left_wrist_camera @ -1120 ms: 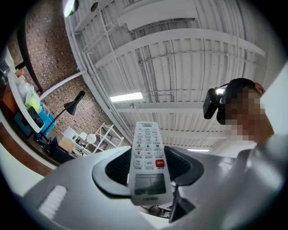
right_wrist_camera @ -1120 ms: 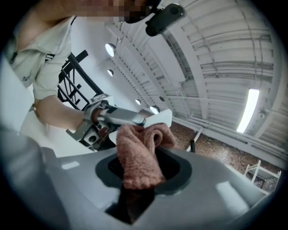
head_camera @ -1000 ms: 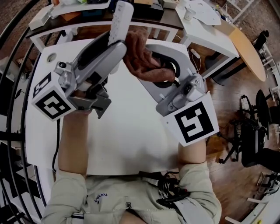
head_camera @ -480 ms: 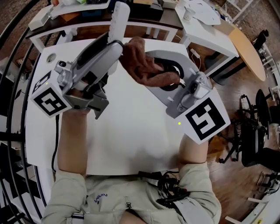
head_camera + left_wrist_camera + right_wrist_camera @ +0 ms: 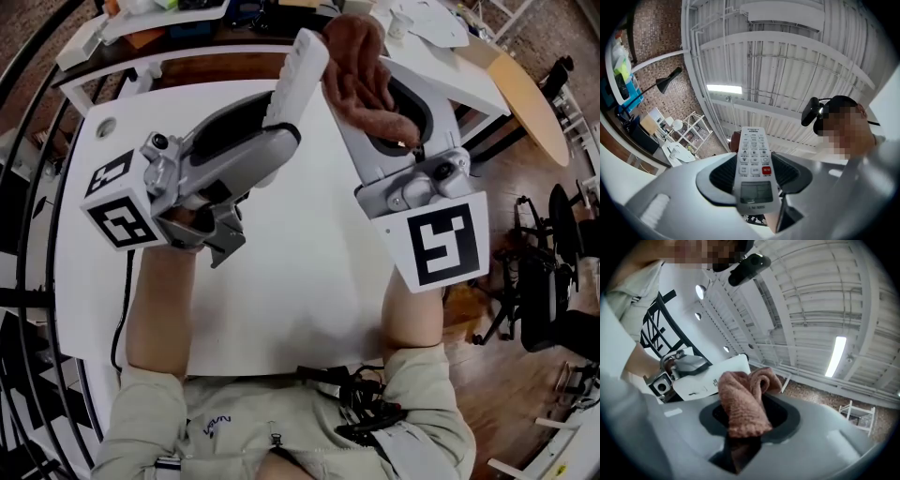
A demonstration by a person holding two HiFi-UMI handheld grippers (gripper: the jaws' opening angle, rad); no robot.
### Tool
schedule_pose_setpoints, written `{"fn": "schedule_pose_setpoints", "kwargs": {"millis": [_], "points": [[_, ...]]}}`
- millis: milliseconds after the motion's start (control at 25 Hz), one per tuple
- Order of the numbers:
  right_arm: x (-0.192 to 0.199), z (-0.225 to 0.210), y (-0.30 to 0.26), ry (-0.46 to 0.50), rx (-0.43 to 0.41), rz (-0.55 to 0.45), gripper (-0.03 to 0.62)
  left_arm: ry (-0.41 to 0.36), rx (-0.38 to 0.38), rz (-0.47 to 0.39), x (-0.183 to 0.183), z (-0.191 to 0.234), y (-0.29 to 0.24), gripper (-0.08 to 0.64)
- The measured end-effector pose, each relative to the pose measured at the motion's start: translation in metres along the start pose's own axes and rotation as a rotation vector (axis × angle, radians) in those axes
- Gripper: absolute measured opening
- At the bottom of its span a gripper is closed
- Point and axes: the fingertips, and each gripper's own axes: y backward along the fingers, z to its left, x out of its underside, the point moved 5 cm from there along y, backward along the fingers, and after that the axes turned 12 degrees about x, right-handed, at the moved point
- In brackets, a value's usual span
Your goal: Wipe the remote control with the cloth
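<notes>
The white desk (image 5: 281, 309) spreads beneath both forearms, and cluttered side tables (image 5: 441, 37) stand beyond its far edge. The left hand-held gripper (image 5: 284, 129) tilts upward, its jaws partly closed and clamping the lower end of the white remote control (image 5: 300, 70). The right hand-held gripper (image 5: 403, 112) pinches the brown cloth (image 5: 361, 75), which is bunched just beside the remote's top. Since a second ago both grippers have lifted toward the far edge, and the cloth has climbed along the remote.
</notes>
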Motion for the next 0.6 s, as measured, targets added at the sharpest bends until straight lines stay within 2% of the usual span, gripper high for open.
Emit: {"fn": "schedule_pose_setpoints", "kwargs": {"millis": [320, 600], "points": [[0.008, 0.018, -0.004, -0.001, -0.088, 0.032, 0.12, 0.007, 0.018, -0.026, -0.003, -0.001, 0.001, 0.241], [0.013, 0.04, -0.001, 0.019, -0.179, 0.064, 0.118, -0.013, 0.0, -0.065, -0.01, -0.004, 0.006, 0.241]]}}
